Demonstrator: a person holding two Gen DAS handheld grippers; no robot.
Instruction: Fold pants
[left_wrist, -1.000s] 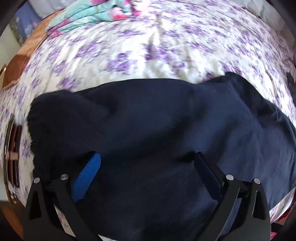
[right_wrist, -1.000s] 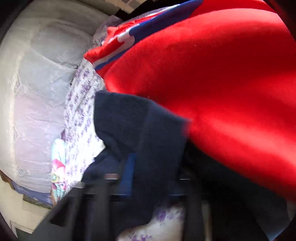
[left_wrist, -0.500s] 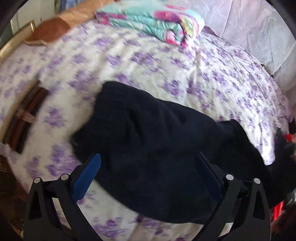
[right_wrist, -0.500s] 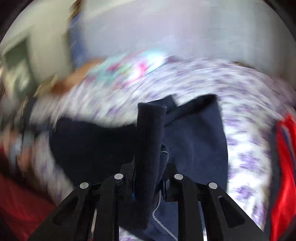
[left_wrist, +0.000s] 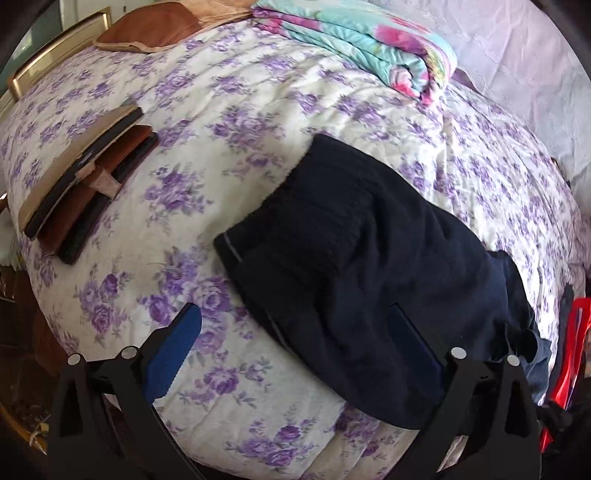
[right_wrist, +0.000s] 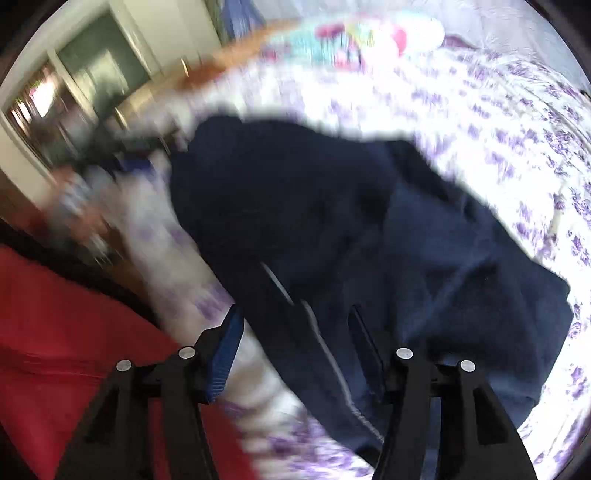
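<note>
Right wrist view: motion-blurred, room edge indistinct. Navy pants (left_wrist: 369, 266), folded, lying on floral bedspread (left_wrist: 229, 122). Left gripper (left_wrist: 295, 332): jaws wide apart, empty, one finger over the pants' near edge. Right gripper (right_wrist: 295, 332): jaws just opened, pants' piped hem below them, unpinched.

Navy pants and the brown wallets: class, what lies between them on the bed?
Only bare floral bedsheet separates the navy pants from the brown wallets; the left wrist view shows this.
</note>
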